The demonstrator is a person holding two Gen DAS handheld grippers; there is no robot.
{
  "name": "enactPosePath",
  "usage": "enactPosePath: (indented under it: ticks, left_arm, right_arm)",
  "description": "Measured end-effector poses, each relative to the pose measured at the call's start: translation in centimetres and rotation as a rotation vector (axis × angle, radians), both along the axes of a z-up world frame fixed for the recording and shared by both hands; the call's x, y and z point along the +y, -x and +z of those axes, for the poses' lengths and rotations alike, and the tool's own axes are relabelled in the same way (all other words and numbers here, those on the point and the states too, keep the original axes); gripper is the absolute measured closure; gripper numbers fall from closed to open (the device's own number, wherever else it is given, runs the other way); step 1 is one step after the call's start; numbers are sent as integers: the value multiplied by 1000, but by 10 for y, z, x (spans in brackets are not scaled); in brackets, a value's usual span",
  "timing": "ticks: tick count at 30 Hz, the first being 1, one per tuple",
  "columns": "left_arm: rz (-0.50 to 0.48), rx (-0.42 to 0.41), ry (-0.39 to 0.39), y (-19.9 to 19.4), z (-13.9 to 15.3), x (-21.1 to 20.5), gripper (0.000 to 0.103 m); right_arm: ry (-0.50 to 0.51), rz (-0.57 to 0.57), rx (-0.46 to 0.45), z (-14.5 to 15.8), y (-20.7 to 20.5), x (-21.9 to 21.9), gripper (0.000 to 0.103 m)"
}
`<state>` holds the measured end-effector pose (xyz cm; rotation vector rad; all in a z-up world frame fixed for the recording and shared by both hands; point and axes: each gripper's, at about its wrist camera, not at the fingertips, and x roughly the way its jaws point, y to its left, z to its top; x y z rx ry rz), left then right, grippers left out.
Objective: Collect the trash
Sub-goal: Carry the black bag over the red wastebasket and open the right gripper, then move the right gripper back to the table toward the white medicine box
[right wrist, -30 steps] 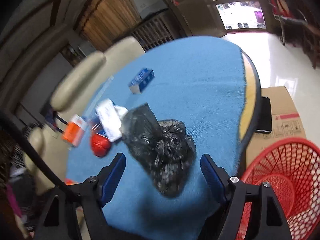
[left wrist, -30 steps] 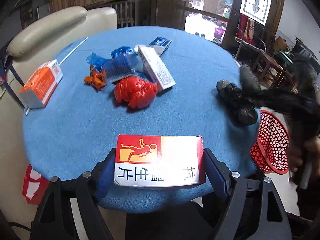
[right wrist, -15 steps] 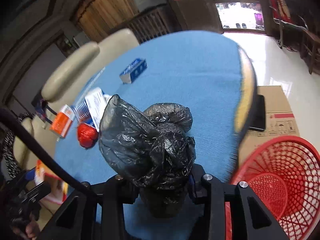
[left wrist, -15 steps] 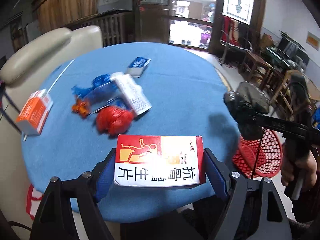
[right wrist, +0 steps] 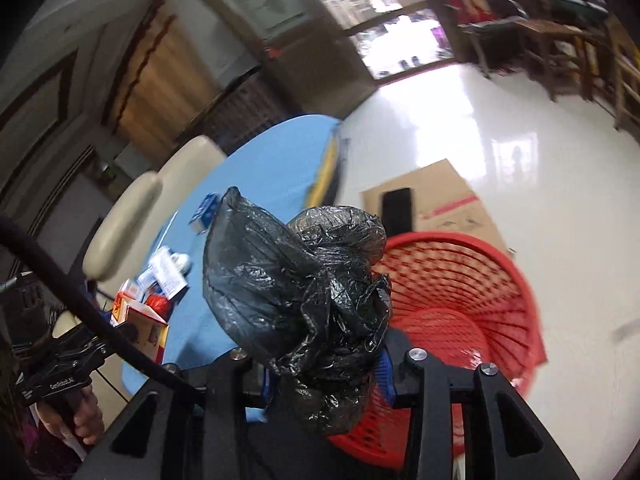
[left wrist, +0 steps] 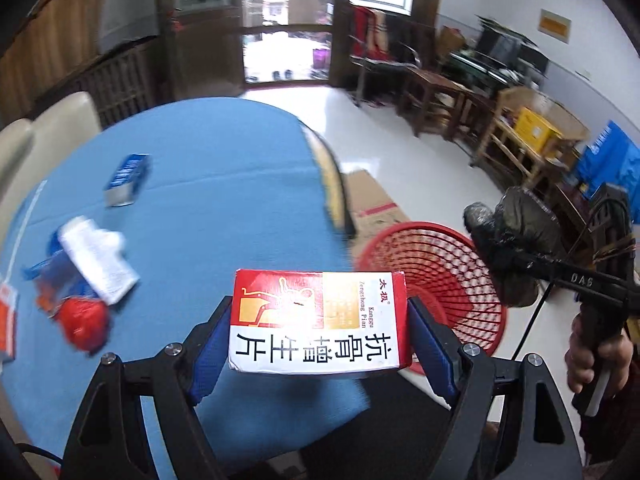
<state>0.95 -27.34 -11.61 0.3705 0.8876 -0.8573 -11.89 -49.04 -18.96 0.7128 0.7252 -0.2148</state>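
The left gripper (left wrist: 320, 344) grips a flat red-and-white cardboard medicine box (left wrist: 318, 322) by its short ends, near the round blue cloth-covered desk (left wrist: 224, 200) edge, with loose trash lying far left: a crumpled red plastic wad (left wrist: 82, 322), a white printed carton (left wrist: 98, 260) and a small blue box (left wrist: 127, 178). The right gripper (right wrist: 326, 372) is clamped narrow on a crinkled, glossy black plastic bag (right wrist: 304, 296), bunched and bulging above the pads. Just right of the desk rim, a round red plastic lattice basket (right wrist: 460, 292) stands open-topped on the shiny white floor (right wrist: 520, 152), beside a flat brown cardboard sheet (right wrist: 448, 196).
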Motion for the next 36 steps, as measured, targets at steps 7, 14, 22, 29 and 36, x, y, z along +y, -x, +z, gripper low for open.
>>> enactPosePath:
  ticks: [7, 14, 22, 29, 36]
  left_arm:
    - [-108, 30, -68, 14, -25, -56, 19]
    - [-147, 58, -109, 19, -39, -78, 19]
    - [-148, 117, -46, 17, -27, -73, 19]
    - [-184, 106, 45, 25, -8, -69, 16]
    - [-174, 42, 39, 30, -4, -71, 14]
  right_arm:
    - [-94, -75, 39, -33, 32, -29, 59]
    - [-176, -113, 38, -46, 40, -42, 42]
    - [-167, -129, 12, -40, 42, -44, 42]
    - [-125, -153, -35, -23, 44, -45, 42]
    - [-109, -163, -44, -19, 45, -46, 42]
